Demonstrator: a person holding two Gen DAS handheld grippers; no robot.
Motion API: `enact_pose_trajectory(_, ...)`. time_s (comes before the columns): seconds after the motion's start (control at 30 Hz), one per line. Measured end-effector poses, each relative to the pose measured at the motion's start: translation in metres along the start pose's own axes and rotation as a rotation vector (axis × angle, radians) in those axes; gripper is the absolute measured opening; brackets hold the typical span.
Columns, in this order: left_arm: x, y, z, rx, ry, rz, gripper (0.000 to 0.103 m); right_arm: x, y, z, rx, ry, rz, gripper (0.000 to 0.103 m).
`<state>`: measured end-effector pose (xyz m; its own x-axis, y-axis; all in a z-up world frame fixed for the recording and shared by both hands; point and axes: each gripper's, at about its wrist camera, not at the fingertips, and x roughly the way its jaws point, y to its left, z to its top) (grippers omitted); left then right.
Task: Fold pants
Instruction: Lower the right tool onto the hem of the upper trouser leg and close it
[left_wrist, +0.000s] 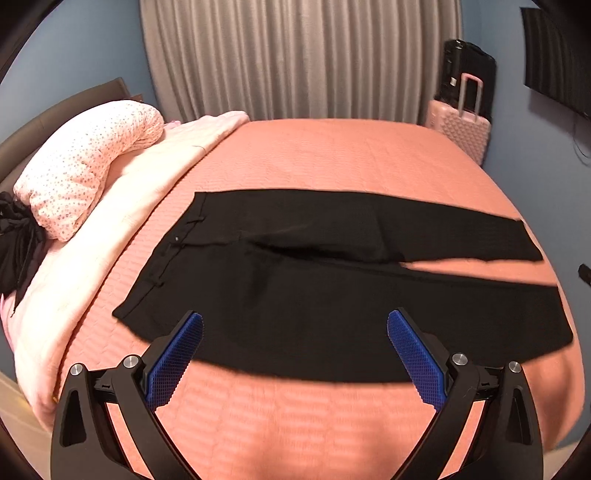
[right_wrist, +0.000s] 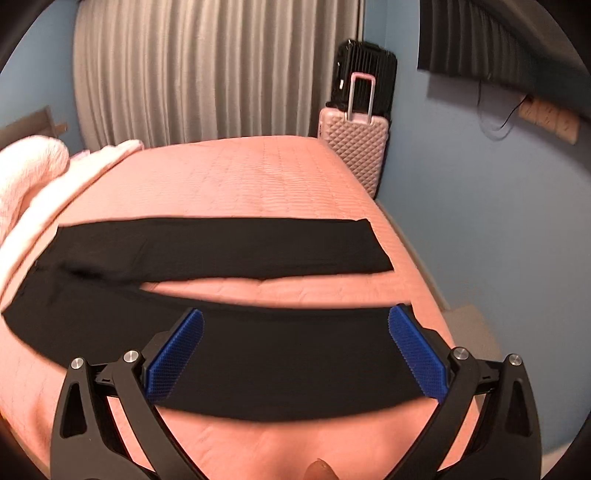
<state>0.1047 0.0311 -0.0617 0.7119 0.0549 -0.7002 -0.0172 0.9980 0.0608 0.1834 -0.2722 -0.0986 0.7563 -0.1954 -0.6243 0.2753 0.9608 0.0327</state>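
Black pants (left_wrist: 332, 280) flat on bed (left_wrist: 332, 155), near leg spanning both jaw gaps. Left gripper (left_wrist: 294, 319), right gripper (right_wrist: 295, 317): jaws released. Pinch near-leg edge only; lift evenly onto far leg.

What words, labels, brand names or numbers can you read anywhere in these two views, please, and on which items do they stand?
None can be read in either view.
Black pants: no tag or print shows; a tiny pale dot near the waistband is too small to tell.
Pink suitcase: no legible logo.
Black suitcase: a small pale patch, too blurred to read.
Left gripper and right gripper: no markings.
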Motion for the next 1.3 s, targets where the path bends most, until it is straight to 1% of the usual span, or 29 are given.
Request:
enact_pose_trajectory(0.03, 0.013, -0.001, 0.007, 0.001, -0.007, 0.003, 0.098, 0.032, -0.019, 0.012, 0.03, 0.044, 0.043, 0.098)
enact_pose_trajectory(0.1, 0.031, -0.007, 0.015, 0.008, -0.01, 0.015, 0.098, 0.08, -0.049, 0.028, 0.073, 0.08, 0.071, 0.098)
enact_pose_trajectory(0.13, 0.042, -0.011, 0.02, 0.022, -0.014, 0.026, 0.098, 0.11, -0.063, 0.037, 0.071, 0.103, 0.057, 0.098)
enact_pose_trajectory(0.17, 0.054, -0.018, 0.024, 0.045, -0.025, 0.043, 0.098, 0.131, -0.072, 0.044, 0.057, 0.109, 0.036, 0.098)
enact_pose_trajectory(0.23, 0.072, -0.029, 0.028, 0.083, -0.035, 0.062, 0.098, 0.176, -0.087, 0.055, 0.016, 0.13, 0.039, 0.098)
enact_pose_trajectory(0.27, 0.081, -0.034, 0.03, 0.095, -0.034, 0.07, 0.098, 0.193, -0.092, 0.059, -0.004, 0.137, 0.028, 0.098)
enact_pose_trajectory(0.33, 0.096, -0.047, 0.031, 0.114, -0.04, 0.075, 0.098, 0.231, -0.103, 0.068, -0.038, 0.159, 0.034, 0.098)
enact_pose_trajectory(0.4, 0.112, -0.06, 0.031, 0.132, -0.046, 0.067, 0.098, 0.263, -0.112, 0.075, -0.061, 0.181, 0.066, 0.098)
enact_pose_trajectory(0.47, 0.123, -0.071, 0.031, 0.145, -0.048, 0.06, 0.098, 0.285, -0.117, 0.079, -0.078, 0.198, 0.081, 0.098)
enact_pose_trajectory(0.57, 0.136, -0.084, 0.031, 0.148, -0.055, 0.058, 0.098, 0.317, -0.125, 0.085, -0.108, 0.235, 0.103, 0.098)
enact_pose_trajectory(0.63, 0.141, -0.091, 0.032, 0.136, -0.059, 0.053, 0.098, 0.338, -0.132, 0.087, -0.106, 0.277, 0.126, 0.098)
enact_pose_trajectory(0.7, 0.146, -0.093, 0.033, 0.118, -0.052, 0.039, 0.098, 0.353, -0.136, 0.087, -0.111, 0.318, 0.138, 0.098)
enact_pose_trajectory(0.73, 0.15, -0.093, 0.034, 0.103, -0.043, 0.024, 0.098, 0.36, -0.14, 0.085, -0.098, 0.343, 0.175, 0.098)
enact_pose_trajectory(0.8, 0.154, -0.095, 0.034, 0.1, -0.035, 0.03, 0.098, 0.368, -0.147, 0.083, -0.074, 0.353, 0.231, 0.098)
enact_pose_trajectory(0.9, 0.161, -0.099, 0.034, 0.122, -0.029, 0.039, 0.098, 0.366, -0.15, 0.075, -0.058, 0.344, 0.277, 0.098)
enact_pose_trajectory(1.0, 0.163, -0.099, 0.033, 0.127, -0.033, 0.041, 0.098, 0.362, -0.152, 0.068, -0.06, 0.301, 0.293, 0.098)
enact_pose_trajectory(1.07, 0.163, -0.101, 0.032, 0.13, -0.026, 0.007, 0.098, 0.363, -0.154, 0.07, -0.066, 0.312, 0.288, 0.098)
enact_pose_trajectory(1.13, 0.163, -0.103, 0.031, 0.143, -0.029, -0.029, 0.098, 0.366, -0.146, 0.076, -0.074, 0.337, 0.262, 0.098)
enact_pose_trajectory(1.17, 0.163, -0.105, 0.028, 0.155, -0.038, -0.025, 0.098, 0.364, -0.144, 0.077, -0.073, 0.337, 0.256, 0.098)
enact_pose_trajectory(1.23, 0.165, -0.109, 0.023, 0.186, -0.032, -0.02, 0.098, 0.358, -0.136, 0.077, -0.116, 0.314, 0.248, 0.092)
enact_pose_trajectory(1.3, 0.169, -0.109, 0.019, 0.191, -0.01, -0.033, 0.098, 0.356, -0.139, 0.076, -0.11, 0.309, 0.25, 0.083)
